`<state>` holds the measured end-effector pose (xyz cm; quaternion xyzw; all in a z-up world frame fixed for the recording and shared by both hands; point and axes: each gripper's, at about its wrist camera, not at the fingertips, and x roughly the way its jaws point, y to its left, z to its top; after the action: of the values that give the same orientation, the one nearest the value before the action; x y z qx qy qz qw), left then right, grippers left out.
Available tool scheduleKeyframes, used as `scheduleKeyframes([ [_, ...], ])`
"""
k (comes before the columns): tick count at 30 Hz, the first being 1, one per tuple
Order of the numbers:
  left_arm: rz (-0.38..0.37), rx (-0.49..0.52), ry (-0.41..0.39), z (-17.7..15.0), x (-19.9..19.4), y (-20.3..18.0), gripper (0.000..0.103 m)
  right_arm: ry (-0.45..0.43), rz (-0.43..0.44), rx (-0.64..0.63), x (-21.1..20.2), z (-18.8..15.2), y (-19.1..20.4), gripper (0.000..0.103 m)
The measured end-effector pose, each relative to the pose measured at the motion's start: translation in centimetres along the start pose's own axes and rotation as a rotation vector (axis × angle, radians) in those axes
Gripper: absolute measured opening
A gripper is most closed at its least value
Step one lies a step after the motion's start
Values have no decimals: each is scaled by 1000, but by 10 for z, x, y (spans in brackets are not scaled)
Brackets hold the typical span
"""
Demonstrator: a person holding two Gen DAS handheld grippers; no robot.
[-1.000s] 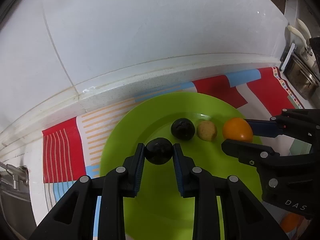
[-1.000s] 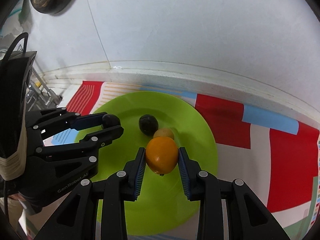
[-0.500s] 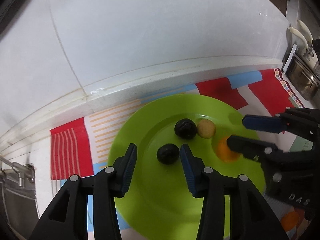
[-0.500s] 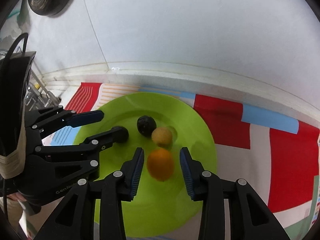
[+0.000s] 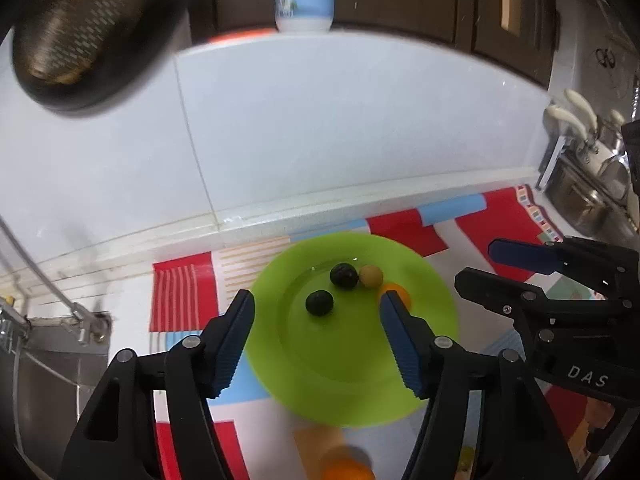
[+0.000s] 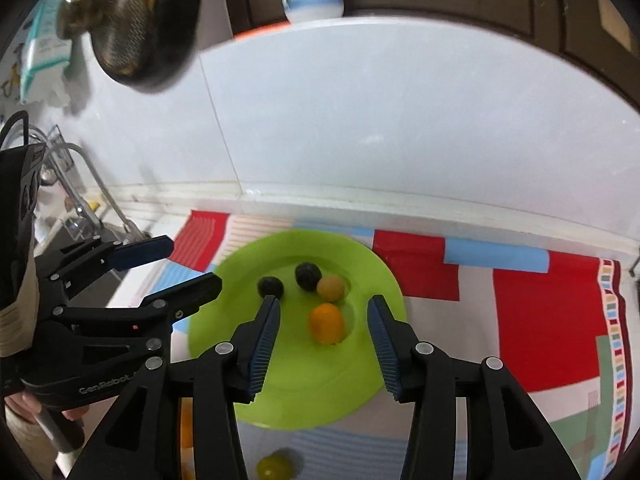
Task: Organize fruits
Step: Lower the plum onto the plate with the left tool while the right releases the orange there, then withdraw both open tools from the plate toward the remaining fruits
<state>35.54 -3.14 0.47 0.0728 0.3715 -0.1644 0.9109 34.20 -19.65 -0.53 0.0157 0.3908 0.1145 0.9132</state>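
Observation:
A lime-green plate lies on a colourful mat. On it rest two dark round fruits, a small tan fruit and an orange. My left gripper hovers above the plate's left half, its jaws opening, with nothing pressed between the pads; the nearer dark fruit lies below the gap. My right gripper hangs over the orange, jaws also opening and clear of it. In the left wrist view, one finger half hides the orange.
Another orange fruit and a yellow-green fruit lie on the mat in front of the plate. A sink is at the left and pots at the right. A strainer hangs on the white tiled wall.
The left gripper let go of the dark fruit and the right gripper let go of the orange; both fruits now lie on the plate. Both grippers opened wider and rose away from it.

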Motion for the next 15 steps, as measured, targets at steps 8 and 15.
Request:
scheduleKeyframes([
  [8,29,-6,-78,-18,-57,-2,74,-90,-37,-29,-54,-16,19,51],
  [15,35,-3,-115,-41,-94,-5,81,-142,-29,-46,-92,-37,37,54],
])
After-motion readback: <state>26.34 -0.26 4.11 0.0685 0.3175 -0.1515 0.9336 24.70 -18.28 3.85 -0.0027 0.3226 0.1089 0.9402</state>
